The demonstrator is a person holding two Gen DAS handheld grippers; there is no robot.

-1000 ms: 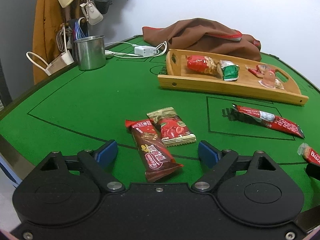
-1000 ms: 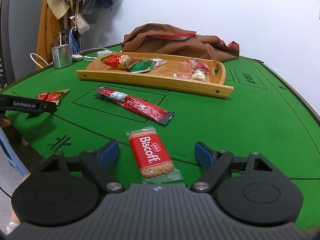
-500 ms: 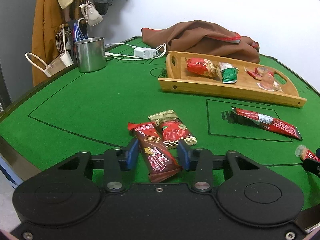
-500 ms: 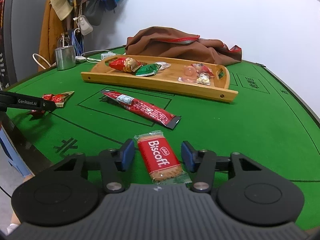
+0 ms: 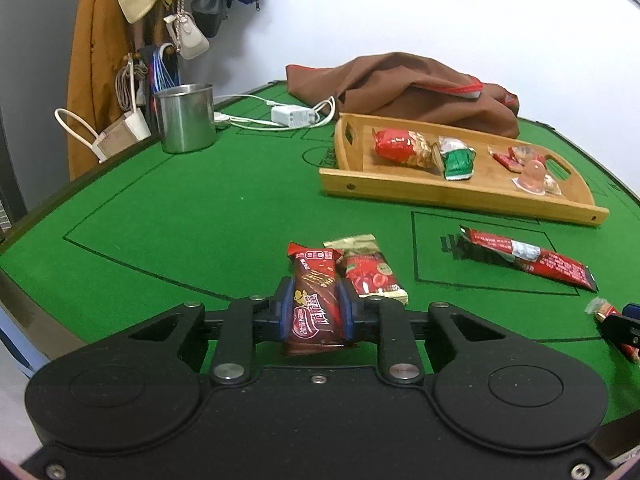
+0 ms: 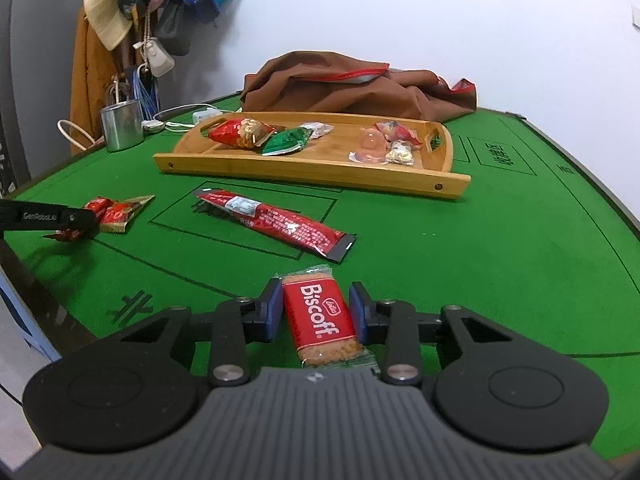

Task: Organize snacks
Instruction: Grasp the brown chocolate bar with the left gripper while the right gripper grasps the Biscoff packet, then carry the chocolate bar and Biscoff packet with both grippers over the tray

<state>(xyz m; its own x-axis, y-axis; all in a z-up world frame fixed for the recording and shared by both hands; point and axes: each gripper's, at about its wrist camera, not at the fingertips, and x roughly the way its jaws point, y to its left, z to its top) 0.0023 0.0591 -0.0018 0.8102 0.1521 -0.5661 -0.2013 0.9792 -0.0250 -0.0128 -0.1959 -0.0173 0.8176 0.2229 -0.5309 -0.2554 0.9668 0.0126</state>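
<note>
Snacks, listed from your grippers outward. Your left gripper (image 5: 316, 307) has just closed; its blue pads pinch the sides of a brown chocolate wafer bar (image 5: 316, 300) low over the green table (image 5: 200, 216). Touching that bar's right side lies a gold-and-red cherry packet (image 5: 370, 270). Your right gripper (image 6: 316, 312) has just been closing around the Biscoff biscuit (image 6: 318, 320); the left pad meets the wrapper, while whether the right pad presses it you cannot tell from this view. Beyond the biscuit, in the middle of the table, lies a long red stick pack (image 6: 276, 224), flat and apart from the rest. Farther back stands a wooden tray (image 6: 304, 164) holding a red noodle packet (image 6: 236, 134), a green packet (image 6: 286, 142), a pink jelly cup (image 6: 370, 146) and small wrapped sweets (image 6: 400, 140). Behind the tray: a steel mug (image 5: 186, 118), a white charger (image 5: 290, 116) and a brown cloth heap (image 5: 404, 88).
</note>
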